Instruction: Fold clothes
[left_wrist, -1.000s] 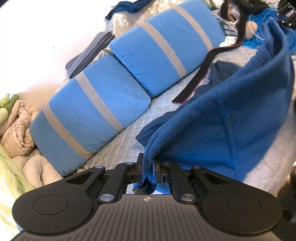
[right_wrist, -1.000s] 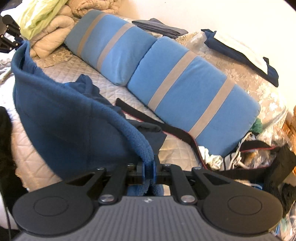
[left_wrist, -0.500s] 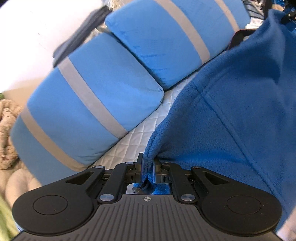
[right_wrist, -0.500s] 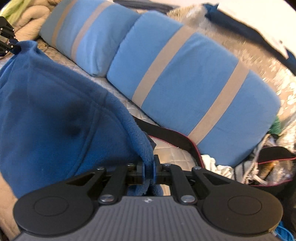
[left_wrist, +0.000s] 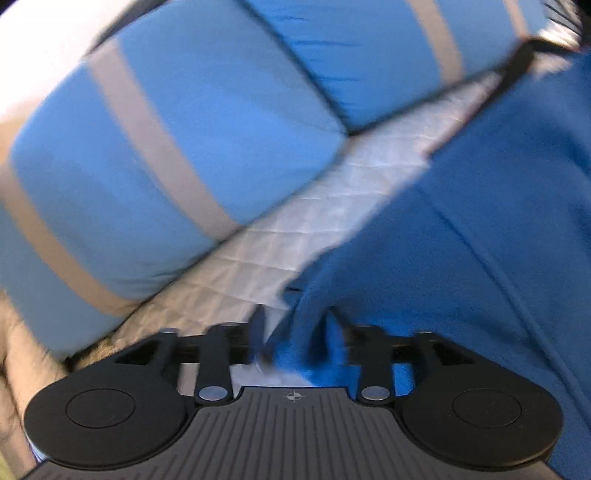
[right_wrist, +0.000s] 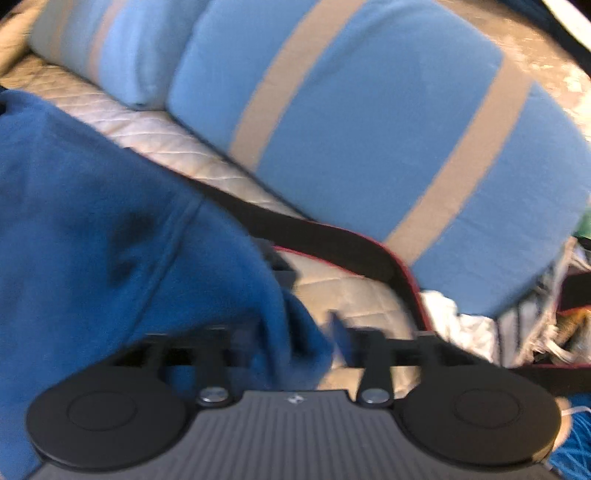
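Note:
A blue fleece garment (left_wrist: 461, 229) lies spread on the white quilted bed cover (left_wrist: 325, 218); it also shows at the left of the right wrist view (right_wrist: 92, 221). My left gripper (left_wrist: 295, 332) is open, its fingers apart, with the garment's edge lying loose between them. My right gripper (right_wrist: 299, 332) is open too, with the other edge of the fleece draped over the gap. Both views are blurred by motion.
Two blue pillows with grey stripes (left_wrist: 155, 147) (right_wrist: 369, 129) lie close behind the garment. A black strap with red edging (right_wrist: 332, 236) runs across the quilt under the pillows. Loose clutter and white cloth (right_wrist: 454, 317) sit at the right.
Both grippers have moved forward and down toward the pillows, laying the fleece on the bed, and their jaws have opened, letting go of the garment's edge.

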